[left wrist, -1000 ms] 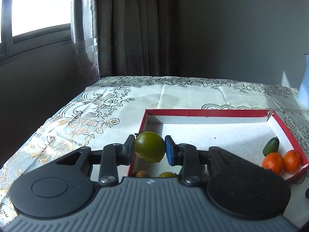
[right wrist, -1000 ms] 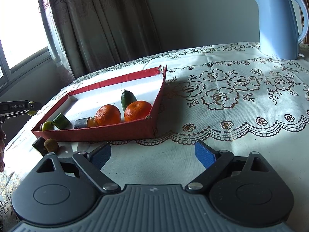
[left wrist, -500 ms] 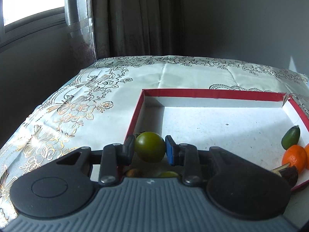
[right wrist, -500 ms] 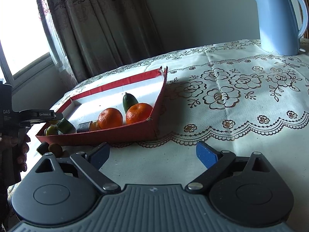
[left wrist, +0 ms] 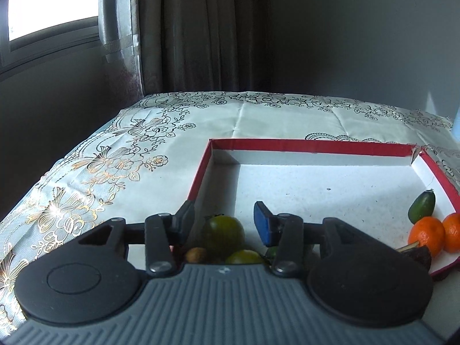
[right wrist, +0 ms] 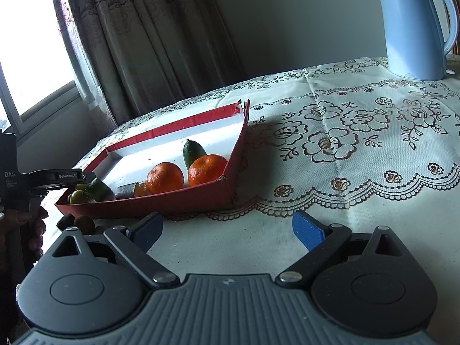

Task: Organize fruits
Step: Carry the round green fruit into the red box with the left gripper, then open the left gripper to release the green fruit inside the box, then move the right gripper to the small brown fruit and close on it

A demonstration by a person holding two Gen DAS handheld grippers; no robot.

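Fruits | I'm hovering left tongs [left wrist: 222, 218] apart over green fruit [left wrist: 224, 230] in tray [left wrist: 310, 144] | right tongs [right wrist: 227, 228] apart, idling | brown fruit [right wrist: 84, 224] outside is waiting.

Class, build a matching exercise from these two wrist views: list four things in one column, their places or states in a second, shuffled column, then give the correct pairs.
Things
1. round dark green fruit
2. two orange mandarins
3. light blue electric kettle
4. right gripper

Places or states
A. far end of the floral tablecloth
B. open, over the cloth, holding nothing
C. near-left corner of the red-rimmed cardboard tray, between the left gripper's open fingers
D. side by side at the tray's right end

Pairs: 1-C, 2-D, 3-A, 4-B
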